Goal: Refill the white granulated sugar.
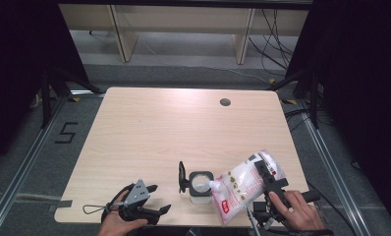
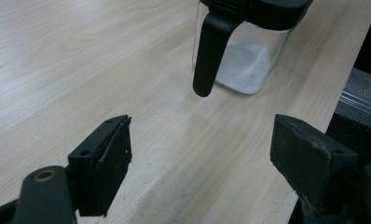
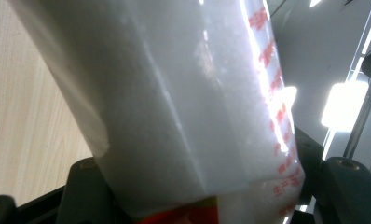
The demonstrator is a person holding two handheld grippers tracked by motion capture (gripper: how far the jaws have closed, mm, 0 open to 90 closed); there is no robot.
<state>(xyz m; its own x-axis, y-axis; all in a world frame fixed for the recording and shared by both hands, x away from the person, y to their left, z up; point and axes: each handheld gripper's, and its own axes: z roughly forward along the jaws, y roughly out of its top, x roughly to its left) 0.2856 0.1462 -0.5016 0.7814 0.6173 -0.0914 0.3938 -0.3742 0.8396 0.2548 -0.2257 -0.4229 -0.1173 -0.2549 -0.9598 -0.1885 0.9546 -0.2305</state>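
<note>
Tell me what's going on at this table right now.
A person is tipping a clear bag of white grains toward an open glass jar near the table's front edge. The right gripper is clamped on the bag, whose corner reaches the jar's mouth. The jar's black lid is flipped up, and some white grains lie inside. The left gripper rests open beside the jar, holding nothing.

Table looks like pale wood-grain laminate, smooth with a soft sheen. The jar is clear glass or plastic, can't tell which, with a matt black plastic lid and handle. The bag is glossy, crinkly plastic film, see-through with red print. Both sets of jaws are matt black, a bit scuffed and dusty.
</note>
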